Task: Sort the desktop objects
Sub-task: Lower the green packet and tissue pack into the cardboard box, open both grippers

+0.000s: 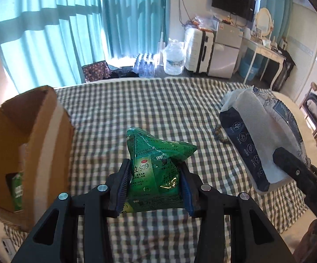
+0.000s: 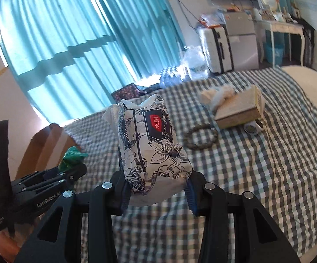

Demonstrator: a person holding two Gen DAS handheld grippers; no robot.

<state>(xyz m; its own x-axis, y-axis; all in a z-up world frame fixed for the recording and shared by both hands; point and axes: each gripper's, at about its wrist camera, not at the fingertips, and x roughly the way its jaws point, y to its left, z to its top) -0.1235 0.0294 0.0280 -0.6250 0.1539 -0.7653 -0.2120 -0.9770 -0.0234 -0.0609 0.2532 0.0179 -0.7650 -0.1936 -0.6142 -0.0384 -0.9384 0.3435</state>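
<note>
Green sachet pack [image 1: 156, 171] is clamped in left gripper [image 1: 155, 186], tissue pack [image 2: 154, 151] in right gripper [image 2: 156, 195], both held above checked cloth [image 1: 158, 105]. Risk: soft packs could slip from shallow end grips before cardboard box [image 1: 27, 135] is reached.

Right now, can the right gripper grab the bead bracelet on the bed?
Probably not: the right gripper is shut on the tissue pack. The bead bracelet lies uncovered on the checked sheet, path otherwise free.

Matte black left gripper [image 1: 155, 185], right gripper [image 2: 156, 191] — silver screws, blue ribbed pads, white "GenRobot.AI" lettering
</note>
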